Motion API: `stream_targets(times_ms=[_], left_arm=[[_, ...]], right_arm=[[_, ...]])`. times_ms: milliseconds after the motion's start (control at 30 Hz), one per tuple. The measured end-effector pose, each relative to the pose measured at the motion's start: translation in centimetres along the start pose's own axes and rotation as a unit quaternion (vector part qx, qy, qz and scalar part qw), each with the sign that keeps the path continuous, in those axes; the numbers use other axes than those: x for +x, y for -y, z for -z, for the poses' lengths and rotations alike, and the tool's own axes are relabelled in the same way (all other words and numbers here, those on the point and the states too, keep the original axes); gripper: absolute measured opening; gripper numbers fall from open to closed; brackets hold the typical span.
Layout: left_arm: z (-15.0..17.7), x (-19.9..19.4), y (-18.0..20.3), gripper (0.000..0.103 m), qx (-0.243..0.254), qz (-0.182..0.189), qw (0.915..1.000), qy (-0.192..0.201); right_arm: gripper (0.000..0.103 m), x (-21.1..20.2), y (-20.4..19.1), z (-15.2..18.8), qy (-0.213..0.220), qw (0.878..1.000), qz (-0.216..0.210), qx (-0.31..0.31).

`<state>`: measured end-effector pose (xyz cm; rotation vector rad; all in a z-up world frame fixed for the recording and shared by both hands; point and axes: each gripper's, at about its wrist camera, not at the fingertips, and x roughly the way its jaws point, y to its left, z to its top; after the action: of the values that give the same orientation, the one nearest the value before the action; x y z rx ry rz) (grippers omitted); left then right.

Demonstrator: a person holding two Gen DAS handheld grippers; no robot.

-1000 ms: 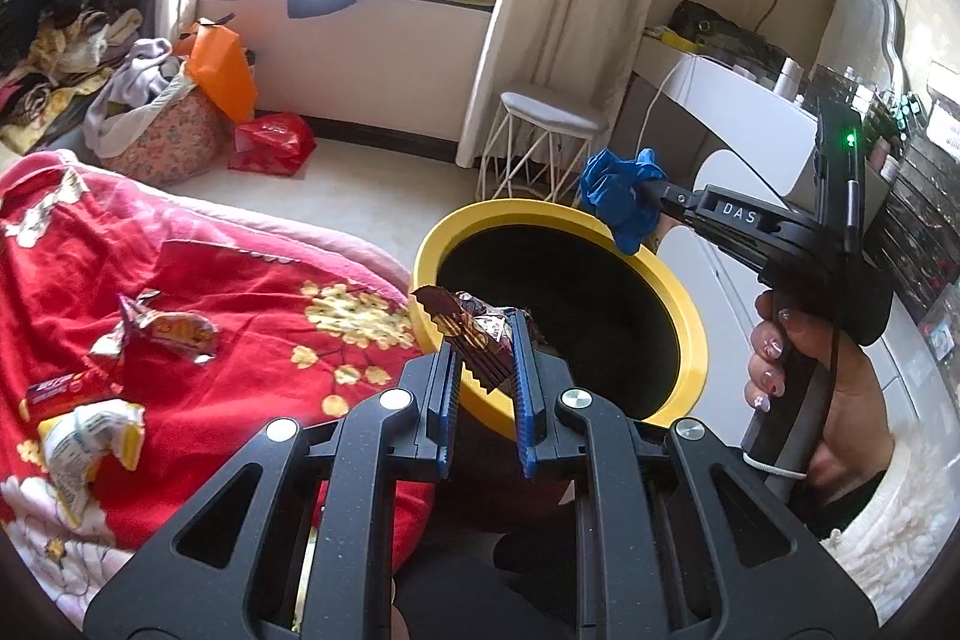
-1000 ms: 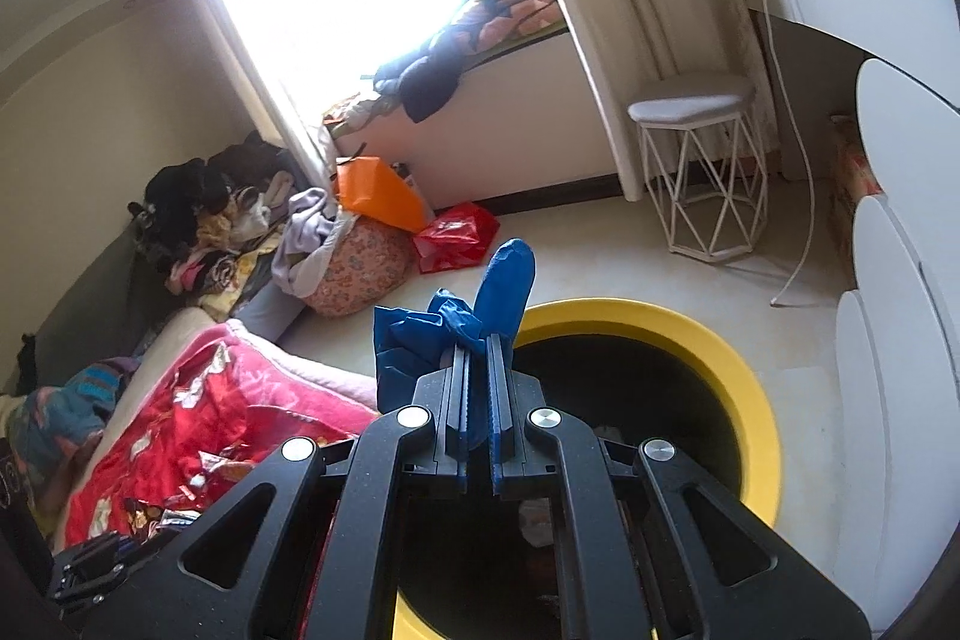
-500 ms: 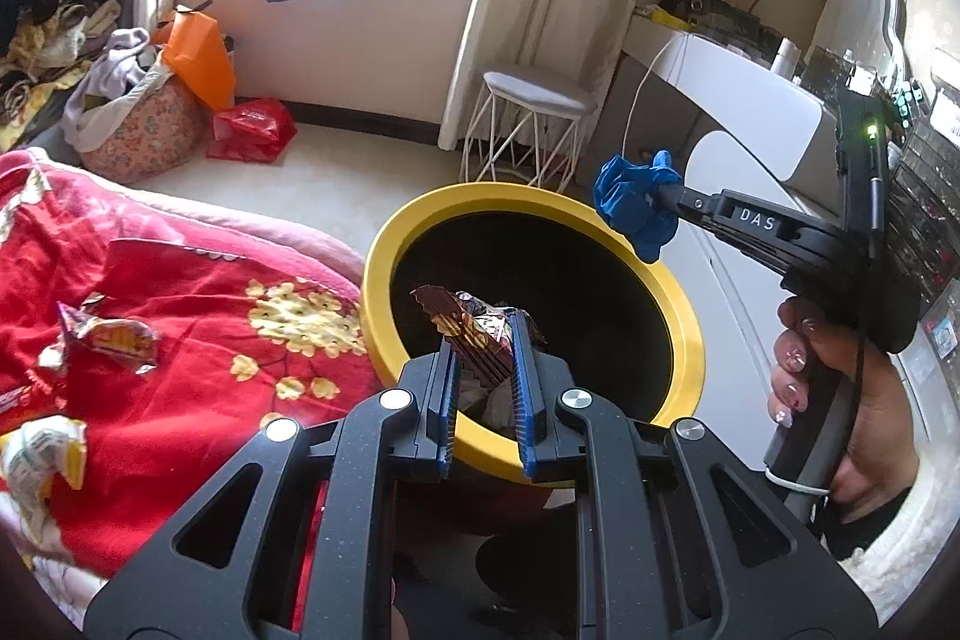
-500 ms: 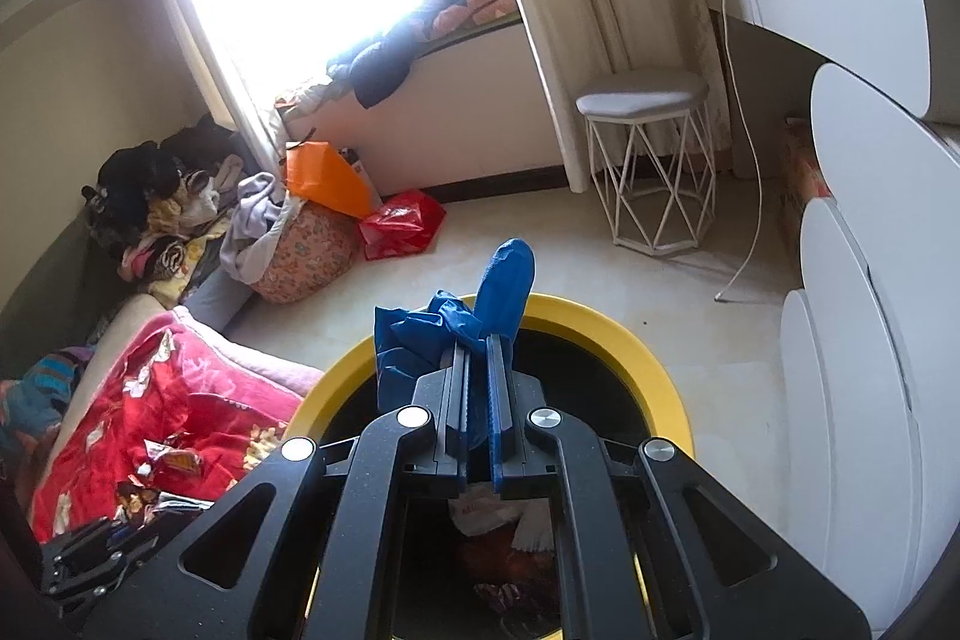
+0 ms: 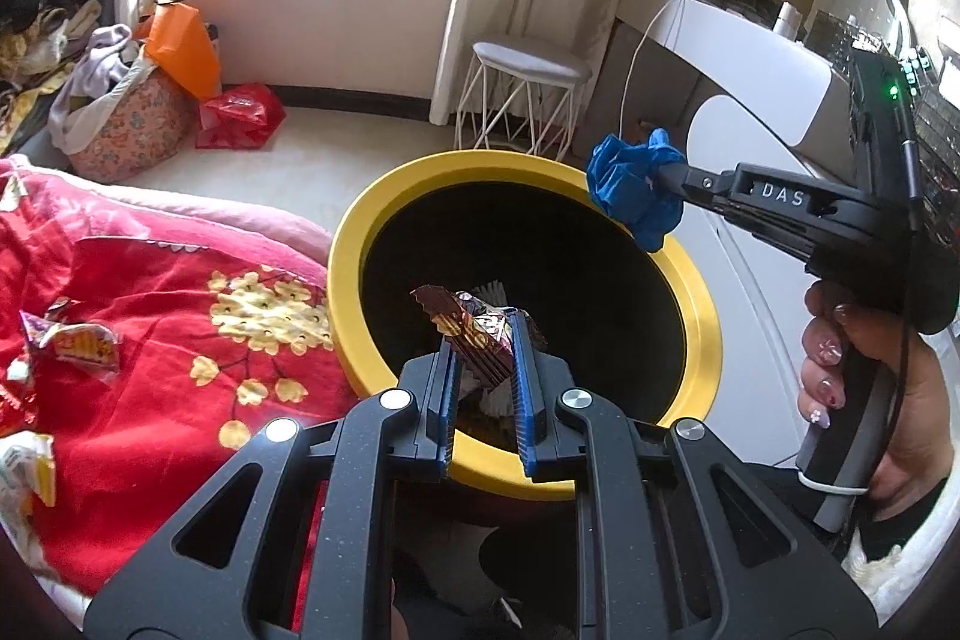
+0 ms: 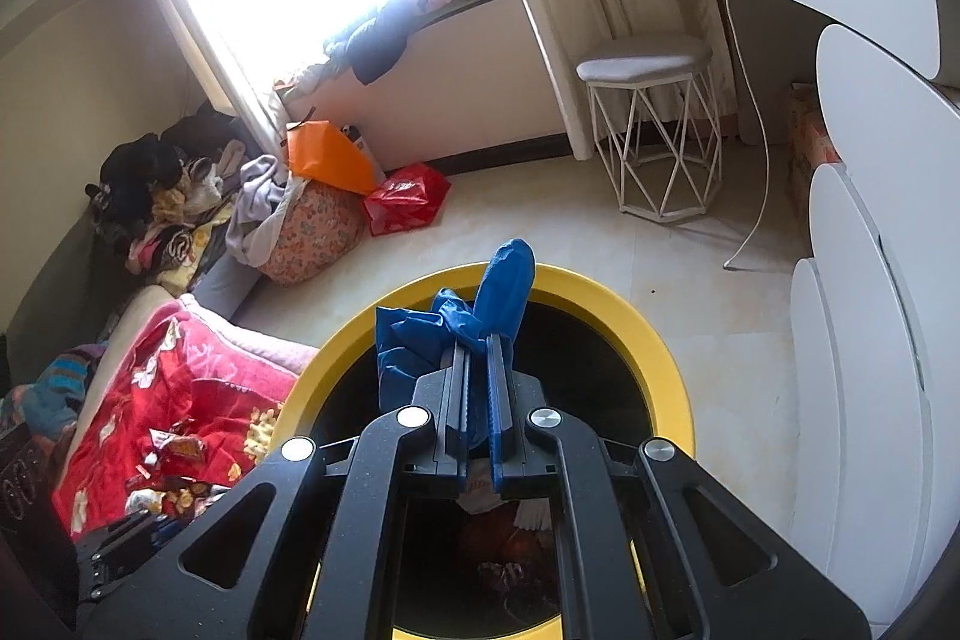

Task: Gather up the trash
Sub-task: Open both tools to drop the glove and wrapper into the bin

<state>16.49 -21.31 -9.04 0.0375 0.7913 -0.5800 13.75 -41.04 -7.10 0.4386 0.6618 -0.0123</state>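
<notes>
Compared with the frames of a second ago, both tools are seen carried further over the yellow-rimmed bin (image 5: 690, 292), whose dark opening now fills the centre of the left wrist view; more bin contents are exposed at the bottom of the right wrist view. The left gripper (image 5: 485, 370) is clenched on a brown foil wrapper (image 5: 465, 331), held above the near edge of the opening. The right gripper (image 6: 478, 388) is clamped on a crumpled blue glove (image 6: 474, 316); in the left view the glove is seen at upper right, over the far rim. It is judged that both pieces are placed for release, so that only the opening of the jaws is left for this pair. More wrappers (image 5: 81, 349) are noted on the red blanket (image 5: 180, 310) at the left edge, well apart from the bin, and are judged still to be collected. No obstruction is seen between either held piece and the bin. The white stool (image 6: 654, 124) and the red bag (image 6: 405, 199) stand on the floor beyond, upper centre, clear of the work.
</notes>
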Motion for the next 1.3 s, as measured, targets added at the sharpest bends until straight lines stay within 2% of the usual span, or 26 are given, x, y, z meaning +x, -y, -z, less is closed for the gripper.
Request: stream_targets(times_ms=[300,367,467,500,567,633,700,900,1000,1300], left_arm=[[-0.5,1.6,0.5,0.012,0.002,0.014,0.9999,-0.009],[-0.8,1.8,0.9,0.014,0.011,0.013,0.9998,-0.004],[-0.9,1.9,0.9,0.032,0.015,0.009,0.9999,-0.001],[-1.0,1.8,0.9,0.041,0.014,0.008,0.9999,0.001],[-1.0,1.4,0.7,0.051,0.008,0.003,0.9999,0.006],[-0.9,0.9,0.4,0.076,0.000,-0.006,0.9999,0.013],[-0.8,0.2,0.0,0.091,-0.008,-0.018,0.9996,0.021],[-0.3,-1.8,-1.5,0.092,-0.034,-0.048,0.9975,0.039],[0.0,-2.9,-2.1,0.092,-0.036,-0.059,0.9963,0.050],[1.0,-6.0,-3.8,0.092,-0.040,-0.086,0.9926,0.076]], right_arm=[[0.006,0.4,0.0,-0.2,-0.007,1.000,-0.009,-0.001],[0.020,0.4,0.2,-0.2,-0.009,1.000,-0.012,0.003],[0.038,0.2,0.6,-0.2,-0.005,1.000,-0.010,0.011],[0.039,0.2,0.7,-0.2,-0.003,1.000,-0.010,0.014],[0.046,0.1,1.0,-0.2,-0.002,1.000,-0.005,0.019],[0.051,-0.1,1.0,-0.2,0.001,1.000,0.003,0.021],[0.055,-0.3,0.7,-0.2,0.007,1.000,0.010,0.013],[0.068,-1.1,-1.2,0.1,0.032,0.999,0.038,-0.018],[0.073,-1.5,-2.2,0.3,0.045,0.998,0.034,-0.024],[0.077,-2.5,-5.9,1.2,0.064,0.997,-0.006,-0.050]])
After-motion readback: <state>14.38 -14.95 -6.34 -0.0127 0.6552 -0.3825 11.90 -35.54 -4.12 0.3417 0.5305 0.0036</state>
